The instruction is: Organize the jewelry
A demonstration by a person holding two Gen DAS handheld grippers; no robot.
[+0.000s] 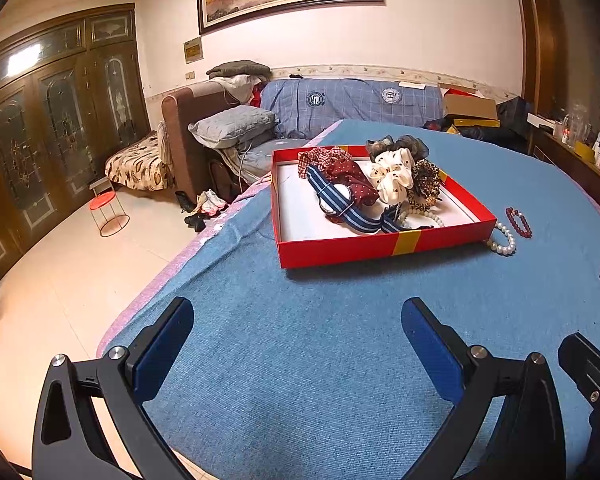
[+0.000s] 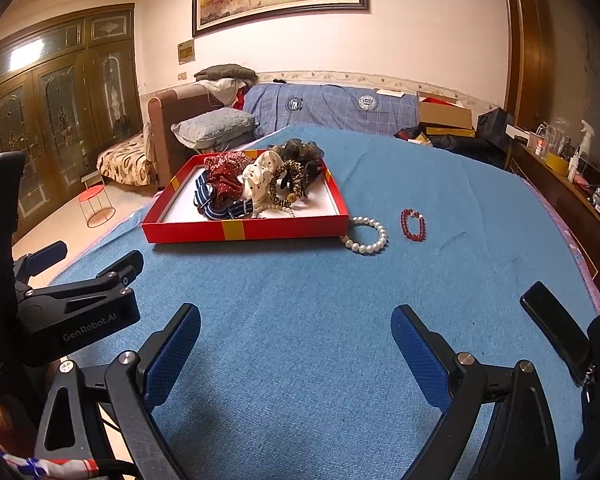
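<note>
Red tray (image 2: 244, 232) held scrunchies (image 2: 260, 180); pearl bracelet (image 2: 370, 236) touched its corner, red bracelet (image 2: 413, 225) lay near. Left gripper (image 1: 298, 336) and right gripper (image 2: 296, 340) stood spread, holding nothing, over blue cloth (image 2: 300, 280).

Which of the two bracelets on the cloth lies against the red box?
The white pearl bracelet: it rests at the red box near its right corner. The dark red bead bracelet lies farther right, apart from both box and pearls.
</note>
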